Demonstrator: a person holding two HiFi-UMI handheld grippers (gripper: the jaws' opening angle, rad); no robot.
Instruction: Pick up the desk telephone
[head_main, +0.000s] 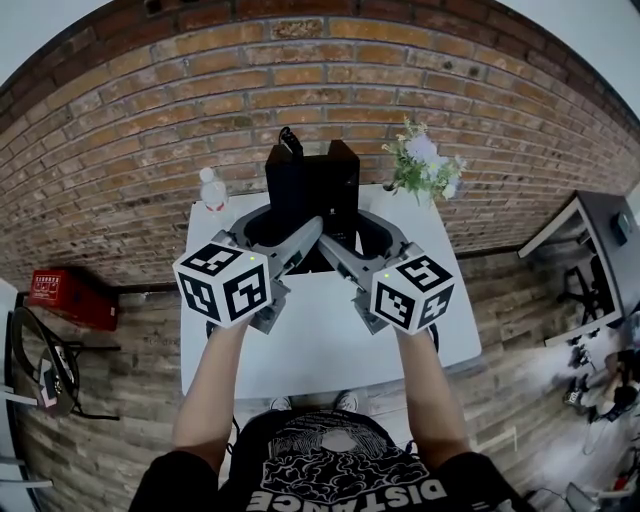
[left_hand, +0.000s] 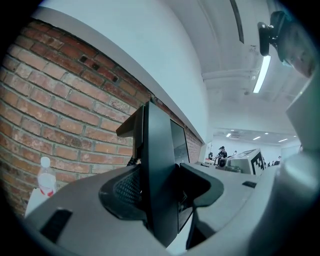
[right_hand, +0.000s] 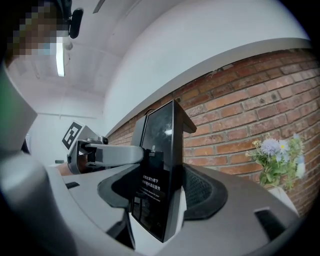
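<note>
The desk telephone (head_main: 312, 190) is a black upright unit with a glossy screen panel, held above the white table (head_main: 320, 345). In the head view my left gripper (head_main: 280, 226) clasps its left side and my right gripper (head_main: 358, 232) its right side. In the left gripper view the phone's dark edge (left_hand: 160, 170) stands between the two pads, which press on it. The right gripper view shows the screen panel (right_hand: 160, 165) pinched the same way, with the left gripper's finger (right_hand: 112, 154) reaching in behind it. Both grippers point level.
A clear plastic bottle (head_main: 212, 190) stands at the table's back left, white and purple flowers (head_main: 425, 165) at the back right. A brick wall (head_main: 150, 120) rises right behind the table. A red box (head_main: 70, 295) lies on the floor at left, another desk (head_main: 600, 250) at right.
</note>
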